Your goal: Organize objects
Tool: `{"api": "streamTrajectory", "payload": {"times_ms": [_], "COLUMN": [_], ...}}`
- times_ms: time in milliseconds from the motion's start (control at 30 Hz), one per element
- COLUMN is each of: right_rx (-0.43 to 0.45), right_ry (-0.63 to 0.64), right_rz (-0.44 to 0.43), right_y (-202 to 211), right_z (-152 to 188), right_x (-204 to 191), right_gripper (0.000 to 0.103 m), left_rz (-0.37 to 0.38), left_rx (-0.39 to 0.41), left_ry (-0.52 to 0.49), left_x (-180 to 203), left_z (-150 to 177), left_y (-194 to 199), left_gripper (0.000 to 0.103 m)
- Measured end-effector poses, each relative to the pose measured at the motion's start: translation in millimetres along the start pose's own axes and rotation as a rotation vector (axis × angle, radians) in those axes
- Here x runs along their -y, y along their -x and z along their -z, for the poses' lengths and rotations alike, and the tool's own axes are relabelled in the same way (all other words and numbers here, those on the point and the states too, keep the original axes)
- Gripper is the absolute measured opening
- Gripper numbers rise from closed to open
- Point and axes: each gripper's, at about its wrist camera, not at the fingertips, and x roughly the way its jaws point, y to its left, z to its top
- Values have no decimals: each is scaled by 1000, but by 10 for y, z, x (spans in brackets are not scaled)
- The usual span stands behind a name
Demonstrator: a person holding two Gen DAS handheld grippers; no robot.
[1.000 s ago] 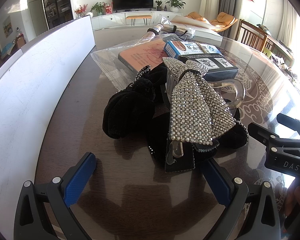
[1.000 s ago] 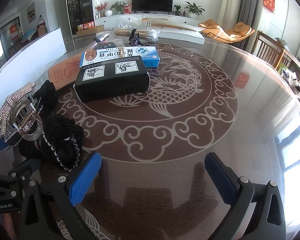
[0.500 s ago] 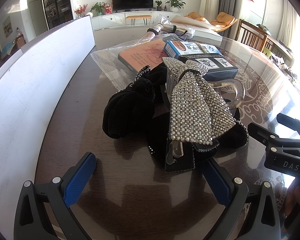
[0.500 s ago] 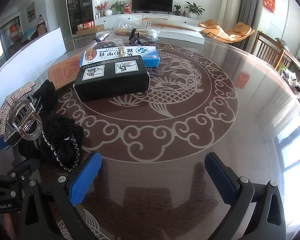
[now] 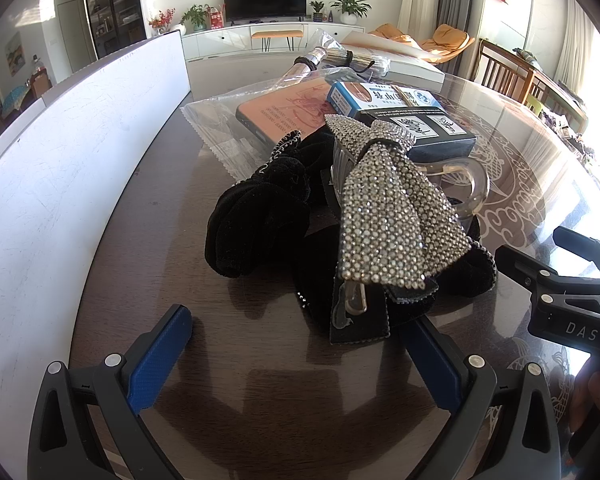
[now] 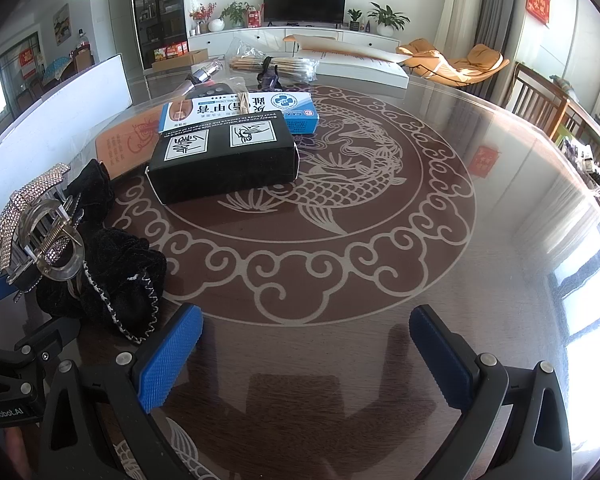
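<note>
Since nothing has shifted over the last second, our left tongs (image 5: 296, 352) and right tongs (image 6: 306, 350) (both spread, empty) wait; rhinestone bow clip (image 5: 388, 208) ahead remains unsorted.

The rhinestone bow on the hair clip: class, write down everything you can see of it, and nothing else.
The rhinestone bow is a silvery ribbon shape densely studded with small sparkling stones, pinched by a dark band near its top. It is mounted on a clear plastic claw clip and lies draped over black velvet scrunchies on the dark table. Its wide tail points toward the left gripper, whose jaws are open.
</note>
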Motion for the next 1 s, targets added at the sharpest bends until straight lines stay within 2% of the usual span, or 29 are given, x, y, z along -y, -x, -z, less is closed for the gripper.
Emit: {"api": "streamTrajectory", "payload": {"times_ms": [733, 767, 900, 1000], "right_rx": [-2, -2, -3, -2], "right_ry": [3, 3, 4, 5], "right_rz": [1, 3, 2, 3], "right_y": [-8, -10, -14, -19], "right_z": [1, 5, 9, 12], "right_x": [-7, -8, -8, -8], "right_gripper": [103, 103, 103, 103], "left_rz": [-12, -6, 99, 109], "left_rx": [-10, -15, 24, 58], "left_ry": [7, 10, 67, 56], "left_x": [23, 22, -41, -31], "left_z": [27, 43, 162, 203], "left_y": [36, 54, 251, 408], "left_gripper": [103, 103, 103, 103]}}
